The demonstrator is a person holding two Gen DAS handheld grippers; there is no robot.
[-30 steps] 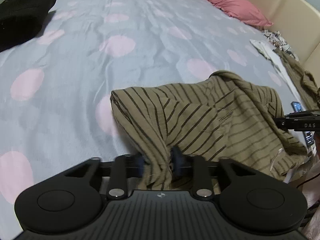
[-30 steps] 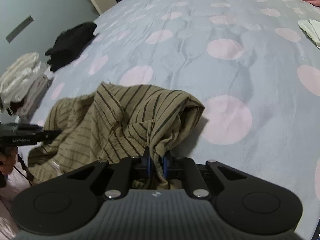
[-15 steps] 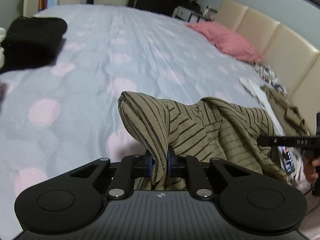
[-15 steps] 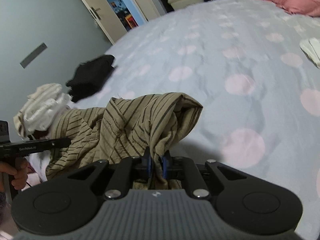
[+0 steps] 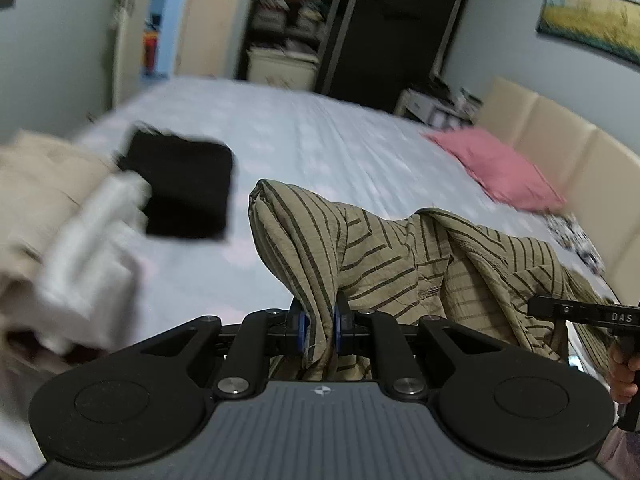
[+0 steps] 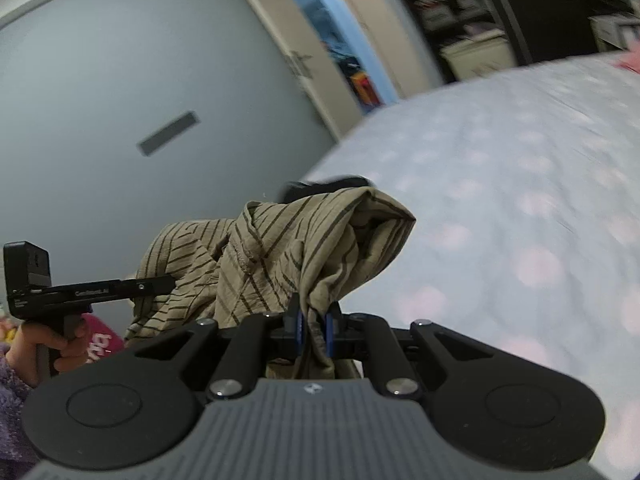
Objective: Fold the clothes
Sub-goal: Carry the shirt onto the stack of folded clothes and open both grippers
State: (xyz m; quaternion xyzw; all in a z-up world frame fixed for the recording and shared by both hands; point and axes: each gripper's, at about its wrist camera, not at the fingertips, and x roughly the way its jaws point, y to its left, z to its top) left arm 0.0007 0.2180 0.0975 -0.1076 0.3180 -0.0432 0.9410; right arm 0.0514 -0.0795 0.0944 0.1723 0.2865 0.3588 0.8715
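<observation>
A tan shirt with dark stripes (image 5: 380, 252) hangs in the air between my two grippers, above the bed. My left gripper (image 5: 319, 326) is shut on one bunched edge of it. My right gripper (image 6: 313, 330) is shut on another edge of the same shirt (image 6: 288, 248). The right gripper also shows at the right edge of the left wrist view (image 5: 580, 314), and the left gripper shows at the left of the right wrist view (image 6: 100, 290). The cloth sags in folds between them.
The bed (image 5: 320, 128) has a pale blue cover with pink dots. A folded black garment (image 5: 184, 192) and a pile of pale folded clothes (image 5: 60, 216) lie at its left. A pink pillow (image 5: 500, 168) and a beige headboard (image 5: 560, 132) are at the right.
Both grippers have lifted the striped shirt up off the bed. The views now tilt up to the room's walls and wardrobe.
</observation>
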